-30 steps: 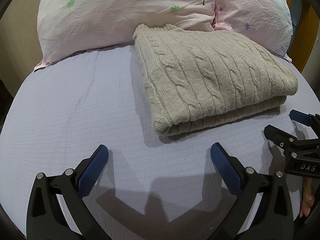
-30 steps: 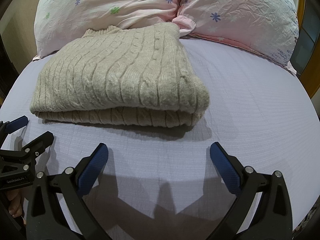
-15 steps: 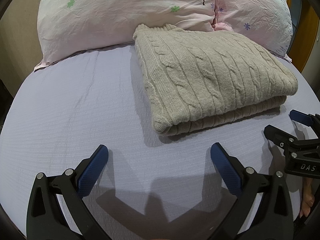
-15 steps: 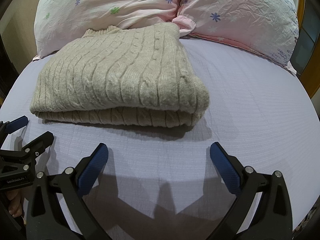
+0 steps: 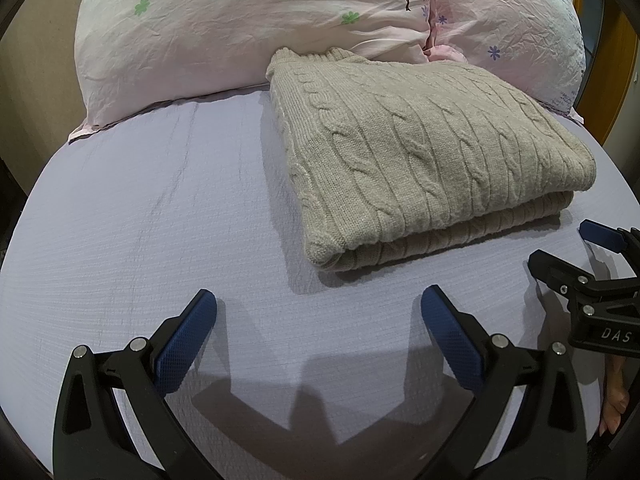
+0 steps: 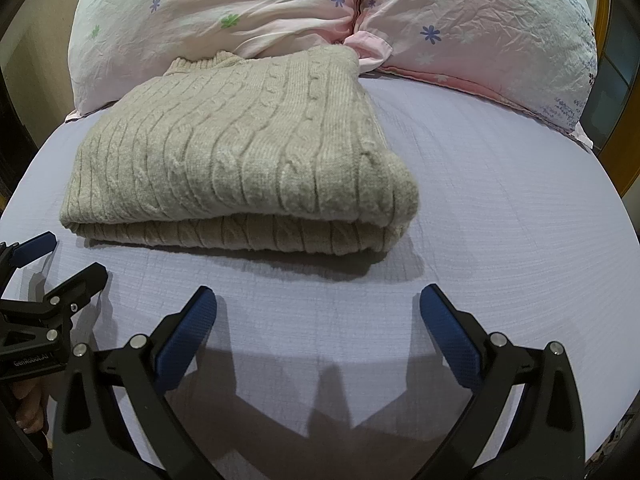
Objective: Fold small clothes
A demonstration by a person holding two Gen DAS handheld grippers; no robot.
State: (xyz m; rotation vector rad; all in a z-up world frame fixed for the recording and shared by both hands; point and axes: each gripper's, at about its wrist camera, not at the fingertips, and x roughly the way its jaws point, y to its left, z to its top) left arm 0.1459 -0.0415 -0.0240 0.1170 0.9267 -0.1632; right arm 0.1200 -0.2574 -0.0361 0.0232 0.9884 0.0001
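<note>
A beige cable-knit sweater (image 5: 420, 160) lies folded in a neat rectangle on the lavender bed sheet (image 5: 140, 220), its far edge against the pillows. It also shows in the right wrist view (image 6: 240, 160). My left gripper (image 5: 318, 312) is open and empty, held over the sheet just short of the sweater's near left corner. My right gripper (image 6: 318, 312) is open and empty, just short of the sweater's near right corner. Each gripper shows at the edge of the other's view: the right one (image 5: 576, 252) and the left one (image 6: 60, 260).
Two pink floral pillows (image 5: 240, 20) (image 6: 480, 28) stand at the head of the bed behind the sweater. A wooden frame (image 5: 616, 60) rises at the right edge. Bare sheet (image 6: 500, 220) lies right of the sweater.
</note>
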